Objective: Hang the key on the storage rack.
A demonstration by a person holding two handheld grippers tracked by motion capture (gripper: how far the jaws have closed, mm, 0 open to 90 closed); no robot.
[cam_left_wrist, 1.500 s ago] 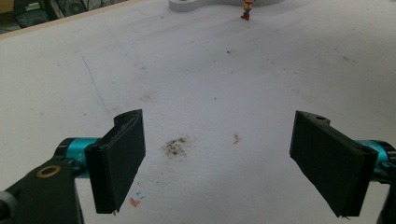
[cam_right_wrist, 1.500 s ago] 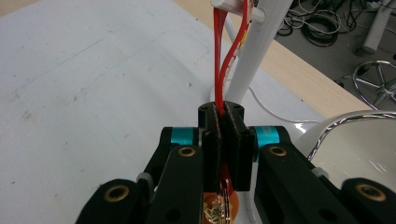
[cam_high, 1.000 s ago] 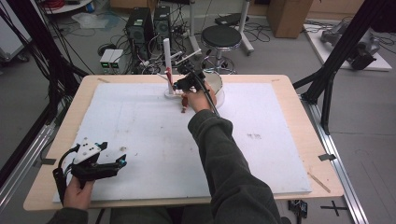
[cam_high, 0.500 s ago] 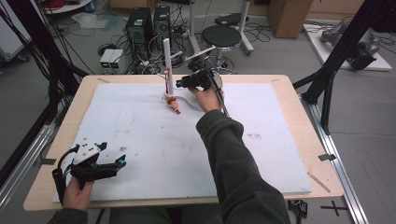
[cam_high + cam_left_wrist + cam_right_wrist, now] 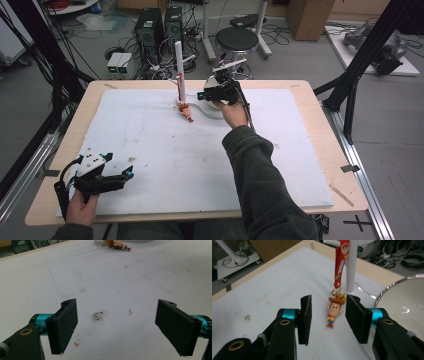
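Woody keychain [image 5: 333,313] lies on the white mat at upper centre of the high view, its red strap [image 5: 340,263] on the white post [image 5: 351,267]. Right gripper [image 5: 327,316] jaws apart, straddling it; left gripper [image 5: 116,325] open, idle lower left. Risk: closing catches the strap and tips the post.

- Cowboy figure keychain [image 5: 333,311] is wearing a brown hat and yellow shirt.
- Strap [image 5: 341,262] is showing red.
- Pole [image 5: 351,265] is showing white.
- Right gripper [image 5: 327,316] is showing black jaws with teal collars.
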